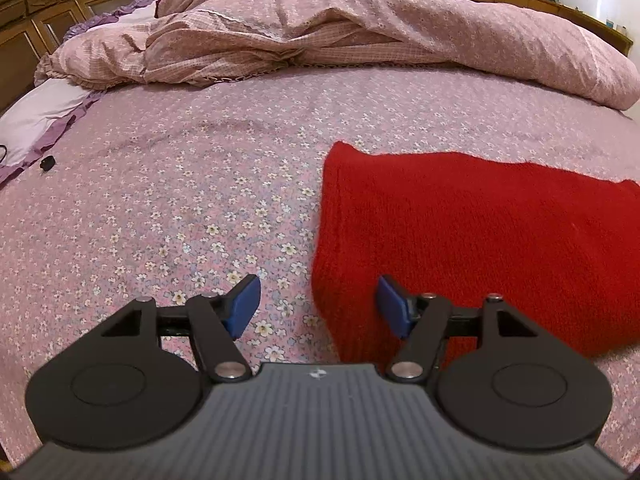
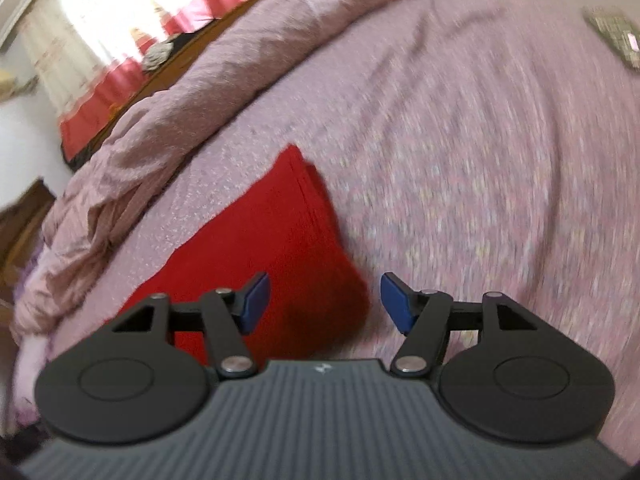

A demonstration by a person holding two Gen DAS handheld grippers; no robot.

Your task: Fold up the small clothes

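Red knitted wool garment (image 1: pixel 460 240), already doubled into a thick rectangle, lies flat on the bed's pink floral sheet (image 1: pixel 180 200), with bare sheet all round it. That open patch looks chosen so the cloth can be laid out and turned without catching the crumpled pink floral duvet (image 1: pixel 340 28), which is bunched along the far side in front of the wooden headboard (image 1: pixel 36 12). A lilac pillow with a purple frill (image 1: pixel 36 116) sits at the far left, a small black object (image 1: pixel 47 163) near it; I cannot tell what that is.

The left hand-held gripper (image 1: pixel 318 304) hangs low over the near left corner of the garment, its blue pads (image 1: pixel 242 304) spread wide and grasping nothing: one pad is over the sheet, the other over the red knit, so the garment's left edge runs between them. I judge this a pose either just off the cloth or lining up on that edge.

The right hand-held gripper (image 2: pixel 324 304) is likewise released and empty, pads apart, tilted so the bed slants across its view. The red garment (image 2: pixel 260 248) lies under its left pad and the sheet (image 2: pixel 480 160) under the other. That view is heavily smeared, which suggests quick motion. The fold seems largely done; whether another fold is needed cannot be told.
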